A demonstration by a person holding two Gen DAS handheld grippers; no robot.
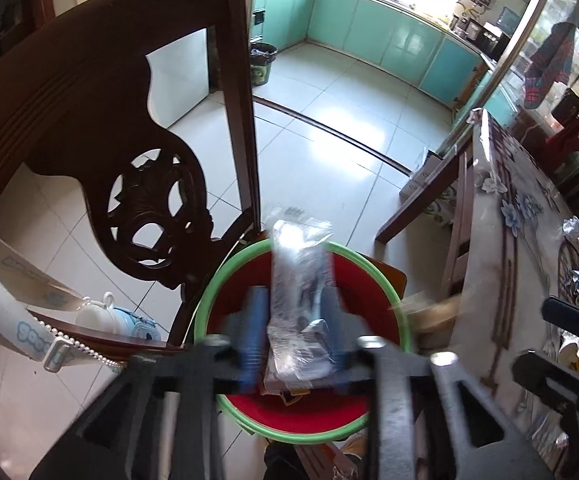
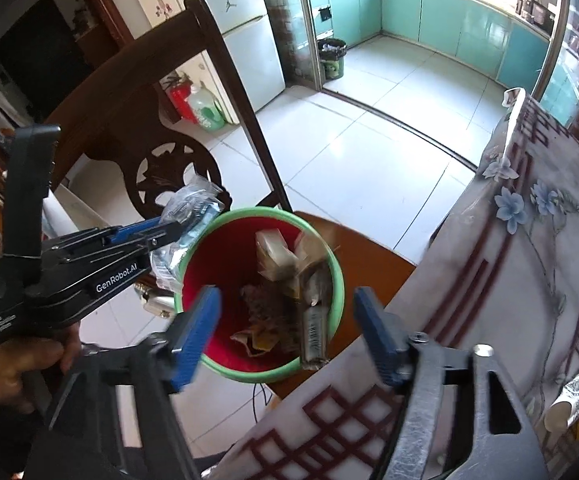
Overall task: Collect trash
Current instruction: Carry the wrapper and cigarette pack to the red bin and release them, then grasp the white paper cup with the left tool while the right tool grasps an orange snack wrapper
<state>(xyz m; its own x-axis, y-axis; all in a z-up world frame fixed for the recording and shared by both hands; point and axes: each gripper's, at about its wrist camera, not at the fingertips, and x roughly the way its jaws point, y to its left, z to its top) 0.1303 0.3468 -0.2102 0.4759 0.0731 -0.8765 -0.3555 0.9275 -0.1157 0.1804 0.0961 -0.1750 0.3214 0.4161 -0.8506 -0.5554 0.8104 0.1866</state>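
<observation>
Left gripper (image 1: 295, 320) pinches a clear wrapper (image 1: 299, 280) above the red bin (image 2: 331, 272); right gripper (image 2: 287, 320) hangs wide, empty. Released off-centre, it could slip past the left rim.

wrapper (image 1: 299, 280): clear crinkled plastic | bin (image 2: 193, 268): glossy plastic | chair (image 1: 89, 92): dark wood

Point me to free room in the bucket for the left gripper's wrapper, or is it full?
Free: the bucket's red left wall and near-left floor, bordered by the green rim. Crowded: the right half, where wrappers pile against the wall, one poking over the rim beside the table. The left gripper holds the plastic wrapper above.
</observation>
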